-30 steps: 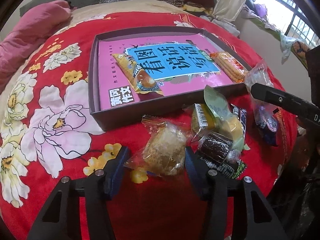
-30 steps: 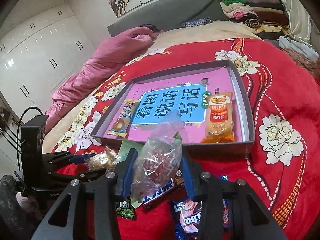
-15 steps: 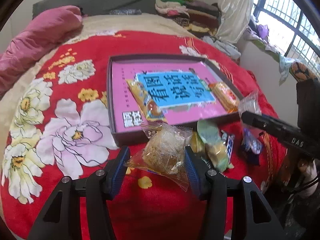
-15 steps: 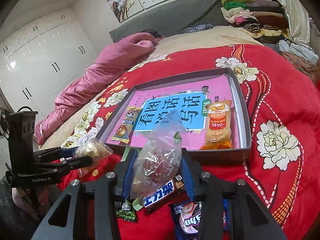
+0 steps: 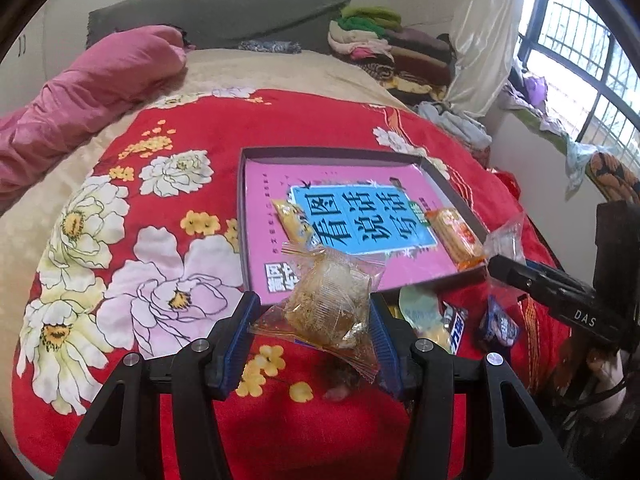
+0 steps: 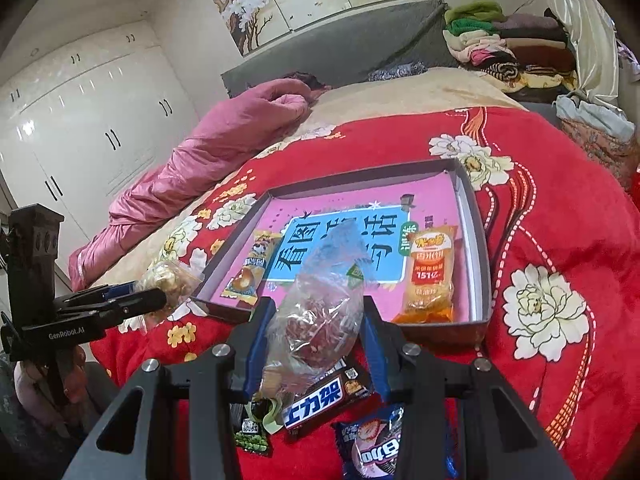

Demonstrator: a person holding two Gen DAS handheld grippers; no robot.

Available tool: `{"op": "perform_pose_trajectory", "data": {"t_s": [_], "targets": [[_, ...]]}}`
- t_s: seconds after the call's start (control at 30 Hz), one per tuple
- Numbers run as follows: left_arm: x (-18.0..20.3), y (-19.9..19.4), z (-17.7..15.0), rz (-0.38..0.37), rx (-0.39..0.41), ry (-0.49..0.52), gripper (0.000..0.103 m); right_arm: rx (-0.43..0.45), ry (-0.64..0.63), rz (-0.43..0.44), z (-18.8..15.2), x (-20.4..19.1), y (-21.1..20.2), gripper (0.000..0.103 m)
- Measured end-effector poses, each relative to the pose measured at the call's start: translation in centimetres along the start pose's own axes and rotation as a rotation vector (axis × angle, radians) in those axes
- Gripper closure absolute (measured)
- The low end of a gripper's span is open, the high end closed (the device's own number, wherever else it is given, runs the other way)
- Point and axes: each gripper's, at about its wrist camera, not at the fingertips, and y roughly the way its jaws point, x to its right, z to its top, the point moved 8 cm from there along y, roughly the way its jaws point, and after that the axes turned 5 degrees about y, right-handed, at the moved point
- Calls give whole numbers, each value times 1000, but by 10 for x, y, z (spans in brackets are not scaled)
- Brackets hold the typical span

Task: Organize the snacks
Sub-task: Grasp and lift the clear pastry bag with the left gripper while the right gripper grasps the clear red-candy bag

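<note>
Now left tongs [image 5: 314, 326] lifted pastry [image 5: 328, 300] higher.

1. The left claw [image 5: 312, 340] has two black arms that fork like a letter Y, with round silver screws on top.
2. Its fingers [image 5: 239, 338] wear blue ribbed pads on their inner sides.
3. The right claw [image 6: 316, 344] looks the same: black arms, silver screws, blue ribbed pads.
4. Seen at 3 o'clock from the left camera, the right claw's black body has white letters "DAS".
5. Seen at 9 o'clock from the right camera, the left claw's body reads "GenRobot.AI", with thin black cables beside it.
</note>
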Motion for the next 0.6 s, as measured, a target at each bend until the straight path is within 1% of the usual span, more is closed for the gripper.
{"op": "perform_pose_trajectory", "data": {"t_s": [0.43,0.6], "targets": [[-19,9,19,34,32,-57,47,33,-10,-15,11,4,-2,60],[-22,16,22,60,33,-55,47,43,-4,-12,14,7,-2,60]]}}
